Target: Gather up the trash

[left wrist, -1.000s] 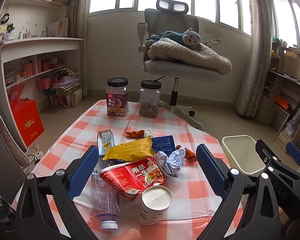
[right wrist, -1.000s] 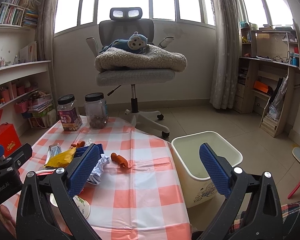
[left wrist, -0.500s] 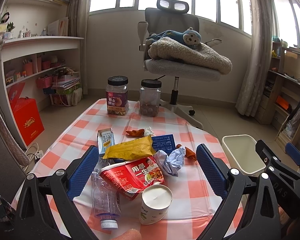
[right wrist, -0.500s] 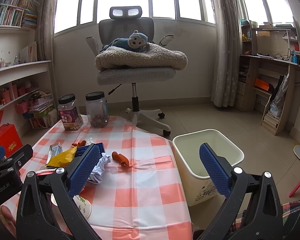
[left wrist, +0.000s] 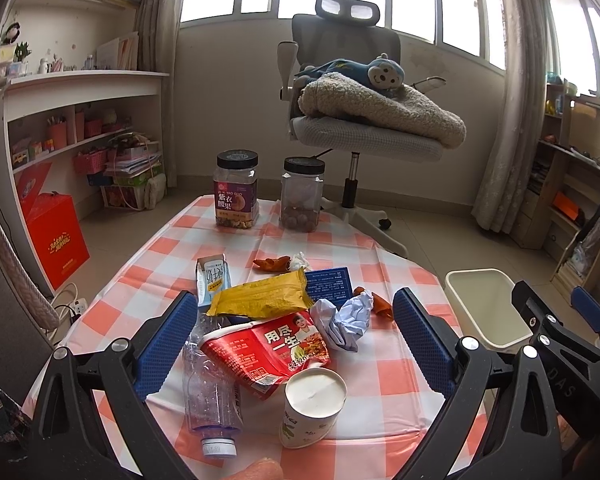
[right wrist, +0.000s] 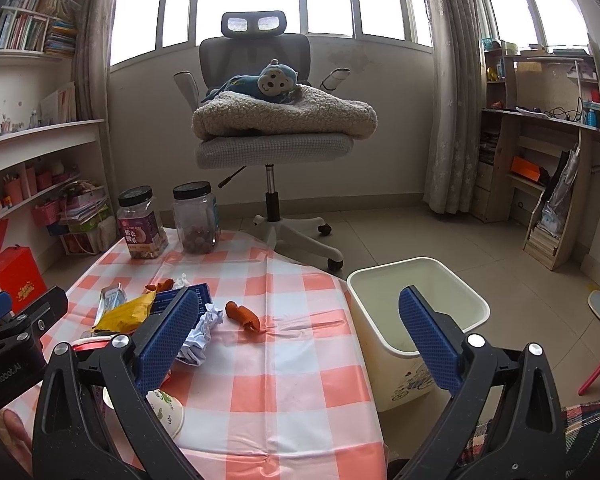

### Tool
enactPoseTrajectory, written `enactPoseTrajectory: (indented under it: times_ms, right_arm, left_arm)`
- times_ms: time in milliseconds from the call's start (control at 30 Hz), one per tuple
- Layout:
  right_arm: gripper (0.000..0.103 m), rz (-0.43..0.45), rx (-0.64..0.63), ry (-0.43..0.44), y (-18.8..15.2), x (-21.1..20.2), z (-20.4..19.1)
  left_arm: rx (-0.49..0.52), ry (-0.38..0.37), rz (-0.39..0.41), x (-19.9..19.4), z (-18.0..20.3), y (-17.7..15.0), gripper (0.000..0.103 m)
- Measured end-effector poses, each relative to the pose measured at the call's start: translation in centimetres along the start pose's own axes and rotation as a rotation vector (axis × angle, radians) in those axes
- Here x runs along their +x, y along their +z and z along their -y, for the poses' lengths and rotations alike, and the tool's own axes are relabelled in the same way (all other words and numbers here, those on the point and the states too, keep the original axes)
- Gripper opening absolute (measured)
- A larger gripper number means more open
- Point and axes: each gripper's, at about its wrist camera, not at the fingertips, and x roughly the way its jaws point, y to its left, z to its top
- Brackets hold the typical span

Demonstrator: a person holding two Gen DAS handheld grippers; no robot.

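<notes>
Since a second ago hardly anything has moved: both views have shifted only slightly and the litter lies as it did. The left gripper (left wrist: 296, 340) hangs over the near end of the checked table (left wrist: 384, 384), jaws spread wide and holding nothing. Framed between its pads from left to right lie a crushed clear bottle (left wrist: 210, 390), a small milk carton (left wrist: 213, 280), a yellow snack wrapper (left wrist: 260, 300), a red noodle-cup lid (left wrist: 270, 350), a white paper cup (left wrist: 312, 404), a crumpled paper ball (left wrist: 346, 318) and an orange scrap (left wrist: 380, 306). Two jars (left wrist: 236, 190) stand at the far end. The right gripper (right wrist: 296, 340) is likewise wide open and empty, its right pad in front of the cream waste bin (right wrist: 420, 312), which stands on the floor just beside the table's right edge.
</notes>
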Motion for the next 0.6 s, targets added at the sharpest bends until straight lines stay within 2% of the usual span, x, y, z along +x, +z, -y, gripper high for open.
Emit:
enactPoseTrajectory:
  times_ms: [600]
  right_arm:
    - [0.096,-0.012,0.001,-0.002,-0.49,0.02,-0.32]
  left_arm:
    - [-0.004,0.007,-0.016,0.3,-0.38,-0.35,0.096]
